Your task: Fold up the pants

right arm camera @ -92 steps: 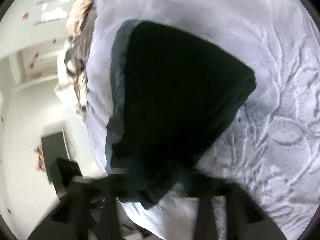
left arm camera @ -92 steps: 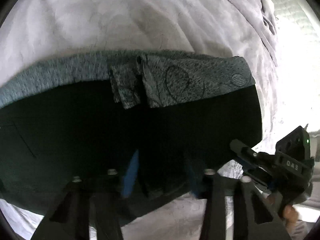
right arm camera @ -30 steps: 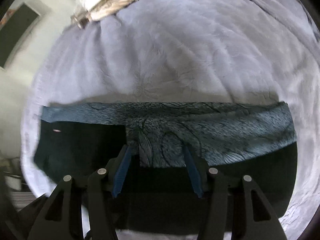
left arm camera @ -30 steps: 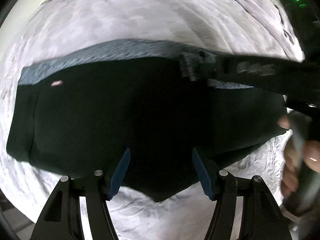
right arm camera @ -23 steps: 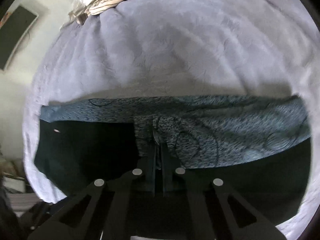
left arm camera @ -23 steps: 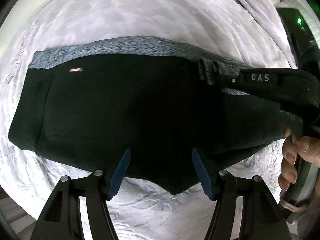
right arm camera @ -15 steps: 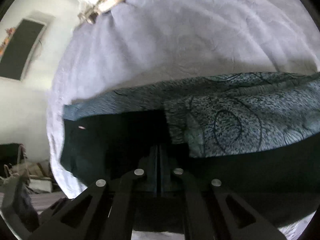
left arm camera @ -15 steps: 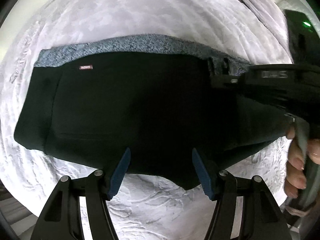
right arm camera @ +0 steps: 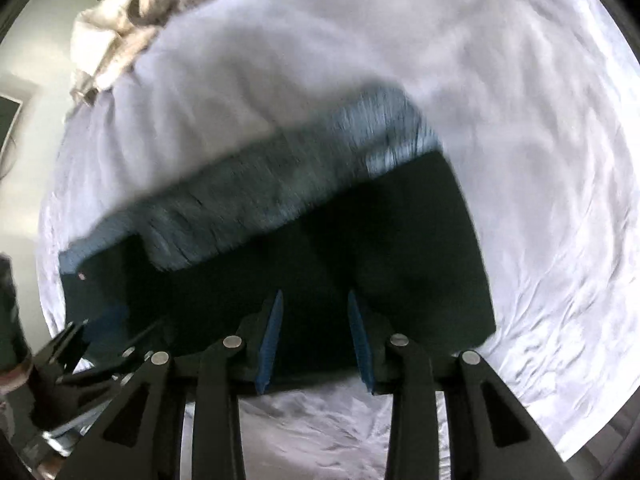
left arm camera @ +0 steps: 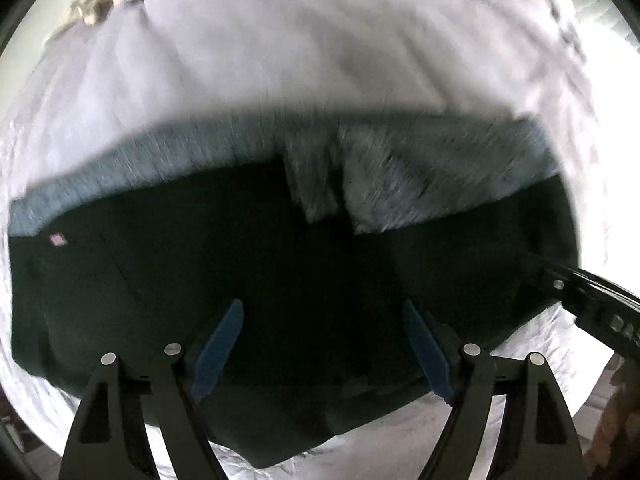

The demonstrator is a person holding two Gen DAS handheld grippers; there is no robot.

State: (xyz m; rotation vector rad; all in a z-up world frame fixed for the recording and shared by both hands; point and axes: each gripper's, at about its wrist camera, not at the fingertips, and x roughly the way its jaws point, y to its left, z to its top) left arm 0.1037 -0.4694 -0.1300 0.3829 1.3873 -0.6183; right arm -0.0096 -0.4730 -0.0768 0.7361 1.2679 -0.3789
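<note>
The black pants (left arm camera: pixel 200 280) lie folded on the pale grey bedspread (left arm camera: pixel 280 60), their grey patterned waistband (left arm camera: pixel 420 184) along the far edge. My left gripper (left arm camera: pixel 320 320) is open and empty, hovering over the near edge of the pants. The right gripper's black body (left arm camera: pixel 600 312) shows at the right edge of that view. In the right wrist view the pants (right arm camera: pixel 360 248) lie below my right gripper (right arm camera: pixel 314 312), which is open and empty over their near edge. The waistband (right arm camera: pixel 260 196) is blurred there.
The bedspread (right arm camera: pixel 520 120) spreads wide around the pants. A striped, crumpled cloth (right arm camera: pixel 120 20) lies at the far left end of the bed. The left gripper's body (right arm camera: pixel 60 360) shows at the lower left of the right wrist view.
My right gripper let go of the waistband, opened, and pulled back to the right side of the pants. My left gripper moved closer in over the pants. Both views are motion-blurred.
</note>
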